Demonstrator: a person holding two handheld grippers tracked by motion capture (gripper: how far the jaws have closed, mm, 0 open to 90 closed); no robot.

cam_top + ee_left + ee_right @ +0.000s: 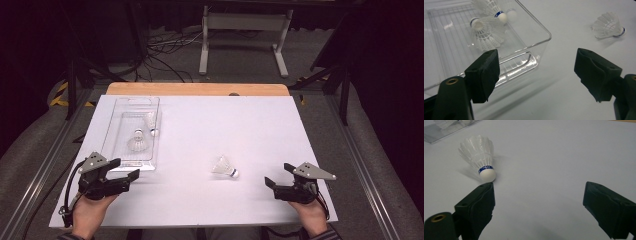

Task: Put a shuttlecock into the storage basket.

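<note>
Below, two hands rest on a white worktop [260, 125], each holding a gripper. Left gripper [126, 170] sits at the near left, jaws wide open and empty, just beside the near end of a clear tray [114, 131] holding two shuttlecocks [137, 142]. Right gripper [276, 174] sits at the near right, jaws also wide open and empty. Between them, nearer the right gripper, a loose shuttlecock [224, 166] lies on its side, cork pointing toward the near right.
</note>
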